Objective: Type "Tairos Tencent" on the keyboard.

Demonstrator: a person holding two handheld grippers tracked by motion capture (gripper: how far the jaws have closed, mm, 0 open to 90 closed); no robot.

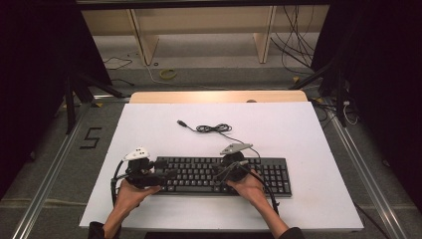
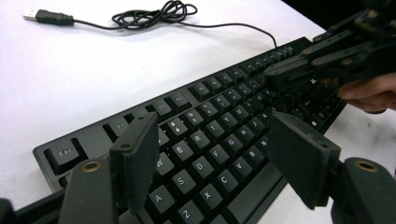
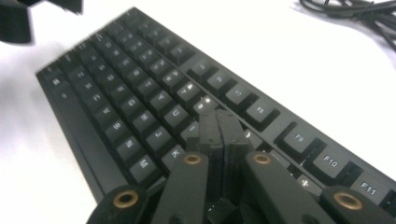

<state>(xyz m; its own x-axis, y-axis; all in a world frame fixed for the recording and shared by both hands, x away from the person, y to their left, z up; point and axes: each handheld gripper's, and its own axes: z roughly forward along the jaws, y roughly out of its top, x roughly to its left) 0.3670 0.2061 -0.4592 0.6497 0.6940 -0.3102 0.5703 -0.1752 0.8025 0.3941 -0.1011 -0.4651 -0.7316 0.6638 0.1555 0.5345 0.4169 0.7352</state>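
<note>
While both hands rested at the near edge of the table, the keyboard lay just in front of them, its long axis running left to right across the white top, parallel to that edge. The left gripper hovered over the keyboard's left end with its jaws spread wide and nothing between them; in the left gripper view the pads straddled the letter rows from above, with Esc off to one side and none of the keys touched as far as could be told. The right gripper sat over the middle of the board with its jaws pressed together into a single blunt tip, and in the right gripper view that tip pointed down at the keys just below the function row, close to them or resting on one; contact could not be told. By my reading the right tip was the nearer to pressing a key, and any press would go straight down. Farther off, beyond the board, its cable lay coiled on the table, the plug loose and unconnected.
</note>
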